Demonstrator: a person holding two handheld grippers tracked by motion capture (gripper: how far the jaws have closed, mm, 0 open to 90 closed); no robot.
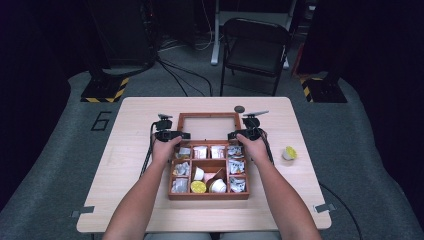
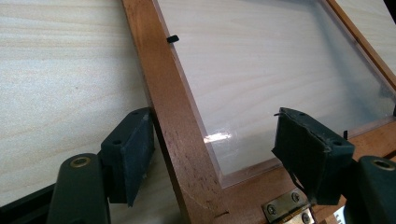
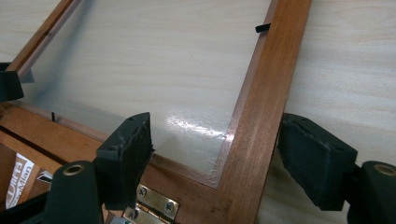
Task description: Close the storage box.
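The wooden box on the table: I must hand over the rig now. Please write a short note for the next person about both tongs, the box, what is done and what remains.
Left tongs: open, jaws either side of the lid's left rail near the hinge, not pressing.
Right tongs: open, jaws either side of the lid's right rail.
Wooden box: mid-table, lid folded back flat on the table, compartments full of packets and small cups.
One yellow cup sits apart, right of the box.
Done: lid opened and let go.
Left: probably withdrawing both tongs; the loose cup may belong in the box.

Open lid [image 1: 208,126] lying flat at frame centre, blocking table [image 1: 135,115] behind box [image 1: 208,195]; bare tabletop stretching left and right; cup [image 1: 289,153] sitting mid-right.
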